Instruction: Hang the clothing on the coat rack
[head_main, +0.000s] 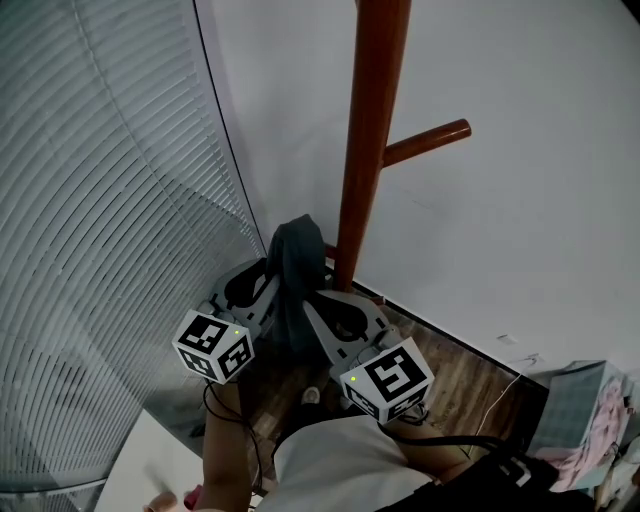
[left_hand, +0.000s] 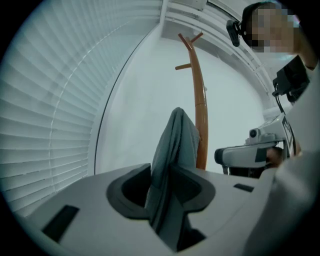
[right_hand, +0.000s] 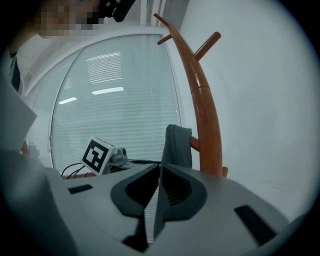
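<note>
A dark grey-blue garment is seen hanging in limp folds, draped over a low peg of the brown rack beside the blinds. It is flanked by both grippers, held low and angled inward. The left gripper is spread, with the cloth running loosely between its jaws. The right gripper is pressed together, empty, just short of the garment. A black-and-white square marker is borne on each cube.

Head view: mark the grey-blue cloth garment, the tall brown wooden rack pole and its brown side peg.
grey-blue cloth garment (head_main: 297, 265), head view, middle of the bunched fabric.
tall brown wooden rack pole (head_main: 372, 140), head view, mid-shaft.
brown side peg (head_main: 430, 141), head view, halfway along its length.
</note>
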